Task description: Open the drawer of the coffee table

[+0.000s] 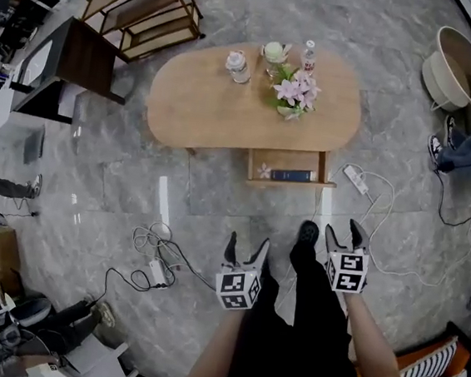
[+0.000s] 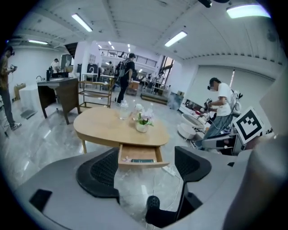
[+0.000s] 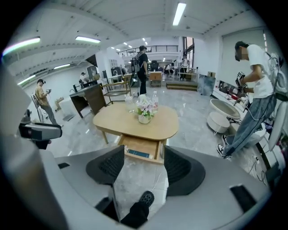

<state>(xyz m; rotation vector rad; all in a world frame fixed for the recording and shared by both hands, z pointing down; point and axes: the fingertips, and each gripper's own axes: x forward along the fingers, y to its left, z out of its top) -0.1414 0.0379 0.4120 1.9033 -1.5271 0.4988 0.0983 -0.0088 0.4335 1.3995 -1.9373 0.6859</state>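
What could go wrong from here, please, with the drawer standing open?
1. The drawer juts out low from the table; someone walking up could hit a shin on it.
2. A power strip lies on the floor just right of the drawer, and another strip lies at the person's left: both are trip hazards.
3. A jolt to the table might topple a bottle or the flowers.

The oval light-wood coffee table [image 1: 202, 105] has its drawer [image 1: 291, 166] pulled fully open, a dark book [image 1: 292, 175] lying inside.
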